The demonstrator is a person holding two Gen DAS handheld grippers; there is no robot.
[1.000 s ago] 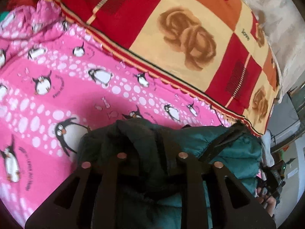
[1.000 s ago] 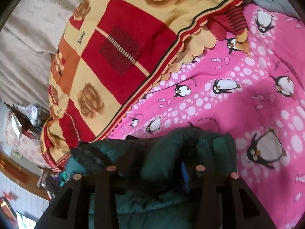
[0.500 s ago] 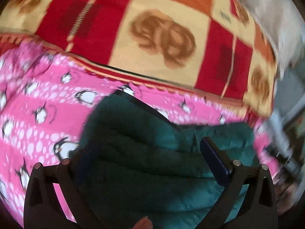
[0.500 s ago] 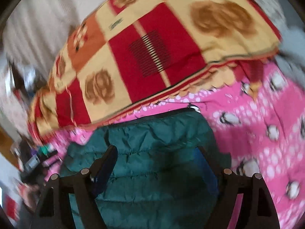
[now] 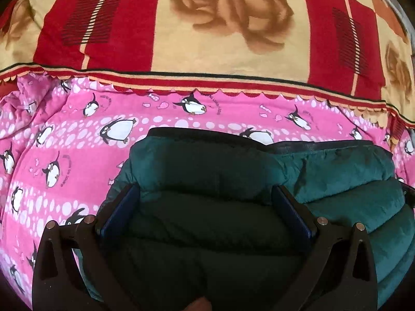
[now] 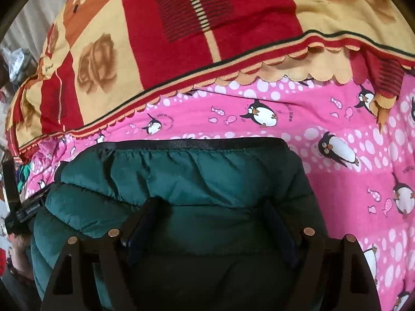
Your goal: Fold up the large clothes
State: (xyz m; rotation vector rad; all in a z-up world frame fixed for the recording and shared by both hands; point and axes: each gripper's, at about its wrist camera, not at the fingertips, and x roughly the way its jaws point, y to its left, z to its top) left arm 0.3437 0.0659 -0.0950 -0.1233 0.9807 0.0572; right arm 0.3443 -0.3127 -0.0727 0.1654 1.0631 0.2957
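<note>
Both my left gripper (image 5: 205, 194) and right gripper (image 6: 210, 212) stand wide open over the green jacket (image 6: 181, 176), gripping nothing.

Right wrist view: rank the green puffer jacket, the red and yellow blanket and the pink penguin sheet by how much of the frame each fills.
1. Red and yellow blanket and green puffer jacket: look alike; the jacket lies nearest the camera, so unranked.
2. Pink penguin sheet.

Both views sharp, no motion blur. Light soft and even, colours saturated. Strong fisheye bending, black vignette at corners. Lower centre dim: quilted green jacket (image 5: 207, 233) falls into shadow between the left tongs (image 5: 205, 197); same between the right tongs (image 6: 207, 215). No glare.
</note>
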